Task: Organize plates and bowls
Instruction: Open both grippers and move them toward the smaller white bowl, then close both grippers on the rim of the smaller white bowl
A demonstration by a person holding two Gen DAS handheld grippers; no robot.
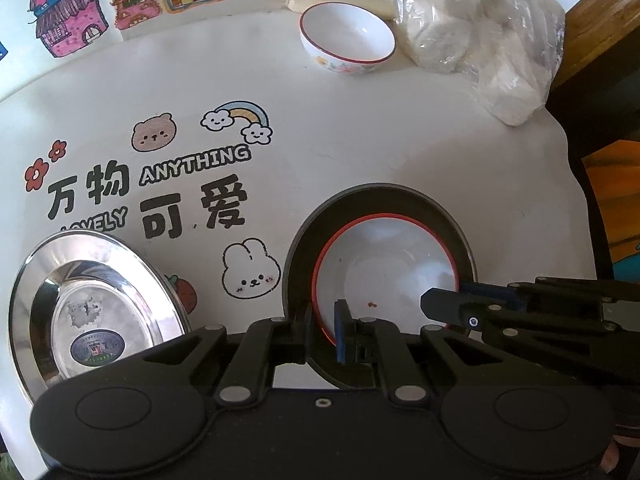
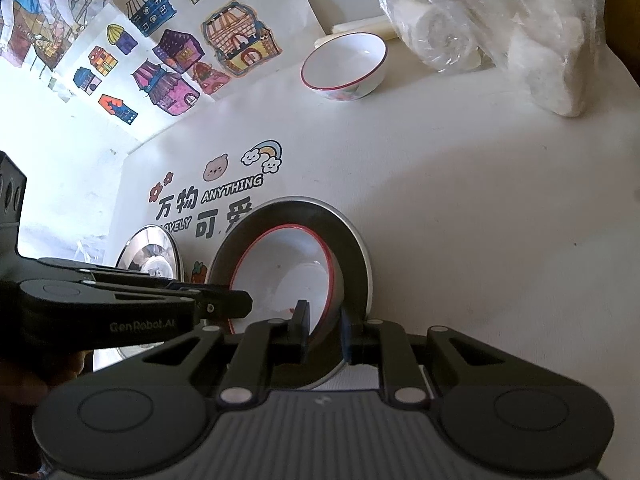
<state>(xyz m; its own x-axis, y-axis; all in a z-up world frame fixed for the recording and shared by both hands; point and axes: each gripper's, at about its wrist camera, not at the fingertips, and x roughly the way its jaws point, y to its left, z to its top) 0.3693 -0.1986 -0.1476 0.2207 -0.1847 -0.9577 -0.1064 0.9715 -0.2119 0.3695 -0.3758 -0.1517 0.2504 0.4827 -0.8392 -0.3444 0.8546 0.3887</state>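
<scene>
Red-rimmed white bowl [image 1: 384, 272] sits in a dark grey round plate [image 1: 400, 200] at the tabletop's [image 1: 360, 140] five o'clock. Left tool [image 1: 325, 328] and right tool [image 2: 325, 330] each pinch the bowl's near rim. Shiny steel plate [image 1: 92, 304] lies at nine o'clock.

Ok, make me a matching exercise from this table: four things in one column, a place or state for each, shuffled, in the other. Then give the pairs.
Things
1. red-rimmed bowl
2. steel plate
3. floral bowl
4. plastic bag

Places or states
A. at the table's far right corner, holding white rolls
B. sits inside a dark-rimmed plate, rim gripped on both sides
C. empty, at the far edge beside the bag
D. alone at the near left, sticker in its centre

Pairs: 1-B, 2-D, 3-C, 4-A
</scene>
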